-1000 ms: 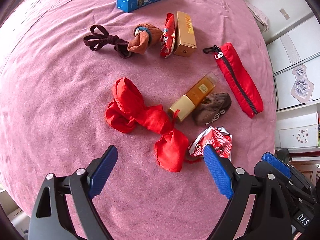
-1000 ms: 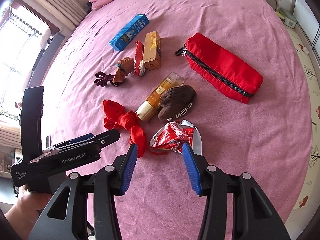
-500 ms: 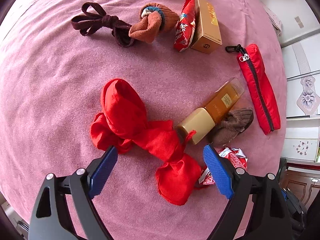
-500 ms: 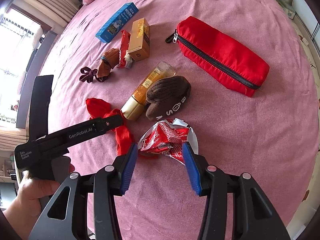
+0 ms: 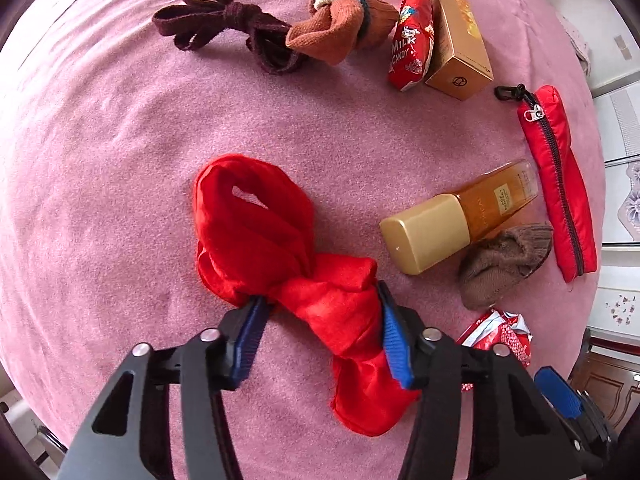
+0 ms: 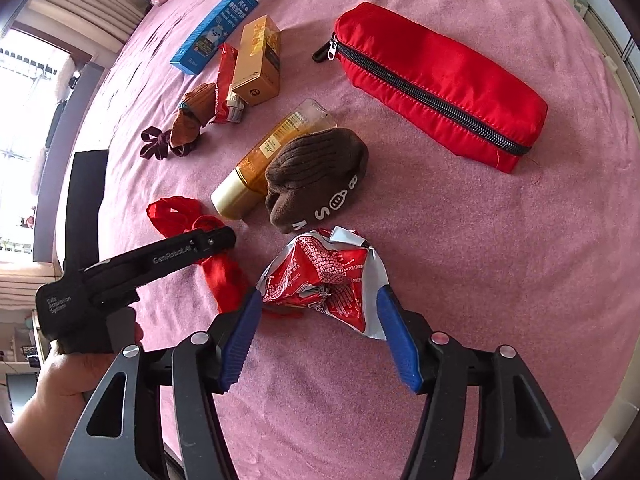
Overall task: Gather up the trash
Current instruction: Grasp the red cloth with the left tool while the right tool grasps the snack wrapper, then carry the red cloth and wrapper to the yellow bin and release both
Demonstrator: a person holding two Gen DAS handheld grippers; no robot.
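Observation:
A knotted red cloth (image 5: 256,216) lies on the pink bedspread (image 5: 100,140). My left gripper (image 5: 320,296) points down onto the cloth's twisted middle. Its jaws are closing and both blue pads (image 5: 394,344) press the cloth. A crumpled red and silver wrapper (image 6: 324,276) lies in front of my right gripper (image 6: 318,300). That gripper's jaws are opening and its fingertips straddle the wrapper's near end. A red milk candy wrapper (image 5: 412,52) rests against a gold box (image 5: 456,44). In the right wrist view a hand (image 6: 76,364) holds the left gripper over the cloth.
An amber bottle with a gold cap (image 6: 272,156), a brown sock (image 6: 316,176), a red zip pouch (image 6: 436,80), a blue box (image 6: 216,32), an orange sock (image 5: 340,32) and a dark brown lace (image 5: 224,28) lie around on the bedspread.
Both grippers came down toward the bed. The left jaws went from wide to closed around the red cloth. The right jaws widened around the crumpled wrapper.

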